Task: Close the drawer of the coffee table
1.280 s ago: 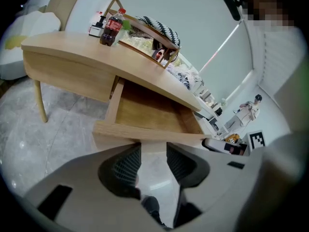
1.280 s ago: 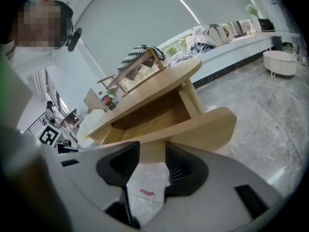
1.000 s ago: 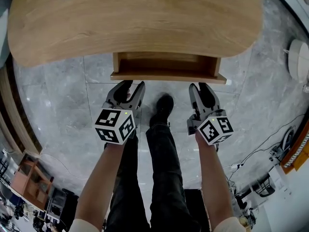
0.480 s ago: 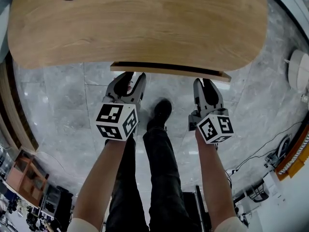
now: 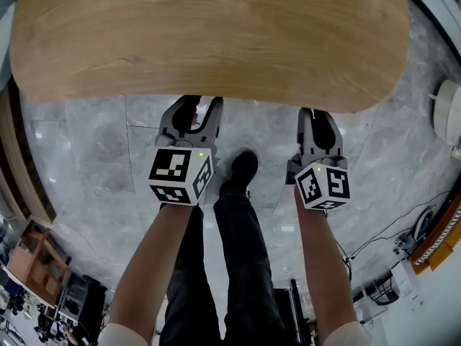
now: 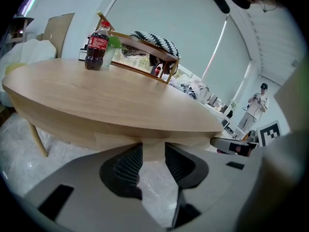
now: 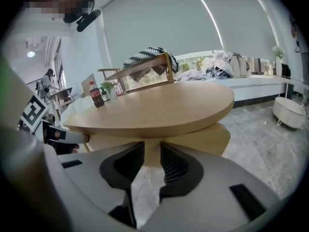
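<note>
The left gripper (image 5: pixel 194 112) has its tips just under the near edge of the tabletop (image 5: pixel 216 42). Its fingers stand apart and have just been narrowing slightly. Nothing is pinched between them, and only wood shows through the gap. The drawer (image 6: pixel 116 140) sits wholly under the tabletop, with no part jutting past that edge in the head view. Its front looks about level with the panel beside it, though I cannot tell whether it is fully seated. Further along the same edge, the right gripper (image 5: pixel 318 118) has its fingers parted too. They have just been closing more markedly and hold nothing. The push seems to be at its end. Next would be a light, even press from both sides if any gap remains, then drawing both grippers straight back from the edge.
</note>
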`<state>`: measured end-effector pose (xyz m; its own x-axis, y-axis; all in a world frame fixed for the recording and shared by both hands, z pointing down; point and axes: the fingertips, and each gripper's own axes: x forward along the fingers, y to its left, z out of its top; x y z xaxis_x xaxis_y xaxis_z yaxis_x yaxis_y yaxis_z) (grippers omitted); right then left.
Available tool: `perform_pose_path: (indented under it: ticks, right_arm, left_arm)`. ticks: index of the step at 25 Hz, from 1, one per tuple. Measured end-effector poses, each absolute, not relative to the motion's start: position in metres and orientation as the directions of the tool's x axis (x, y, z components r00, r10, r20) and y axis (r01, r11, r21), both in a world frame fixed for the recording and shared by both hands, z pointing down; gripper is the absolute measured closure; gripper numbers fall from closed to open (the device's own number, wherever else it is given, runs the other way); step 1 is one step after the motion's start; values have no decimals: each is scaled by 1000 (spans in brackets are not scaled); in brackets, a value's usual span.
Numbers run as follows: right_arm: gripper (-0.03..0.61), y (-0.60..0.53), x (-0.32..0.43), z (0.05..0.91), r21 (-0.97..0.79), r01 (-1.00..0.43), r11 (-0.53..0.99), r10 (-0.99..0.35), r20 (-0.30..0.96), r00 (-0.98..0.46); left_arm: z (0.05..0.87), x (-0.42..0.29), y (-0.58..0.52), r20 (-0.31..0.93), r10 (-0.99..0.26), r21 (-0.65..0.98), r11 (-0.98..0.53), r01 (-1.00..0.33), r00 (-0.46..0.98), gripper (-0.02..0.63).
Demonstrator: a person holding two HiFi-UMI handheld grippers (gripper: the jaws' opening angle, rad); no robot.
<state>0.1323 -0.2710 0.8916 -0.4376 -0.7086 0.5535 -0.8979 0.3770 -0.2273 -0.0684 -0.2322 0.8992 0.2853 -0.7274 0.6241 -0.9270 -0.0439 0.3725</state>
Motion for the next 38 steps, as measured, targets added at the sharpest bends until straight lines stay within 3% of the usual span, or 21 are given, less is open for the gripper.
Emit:
perform_pose_path:
  ticks: [27,32,38]
  right_arm:
    - [460,-295,127,891,-10,-887,461,-825,365,-432]
    - [410,-289,121,895,-38,-883,469,-799,407,-442]
    - [416,-267,132,884,-63,-893,446,-781,460,-423]
  left_arm:
    - [900,-67,-256,475,-836,145,-233,-962,274,457]
    - [898,-67,-253,473,-829,163,-249,-955,297,456]
    - [896,-70,-228,528,-801,171,-227,-959,283,456]
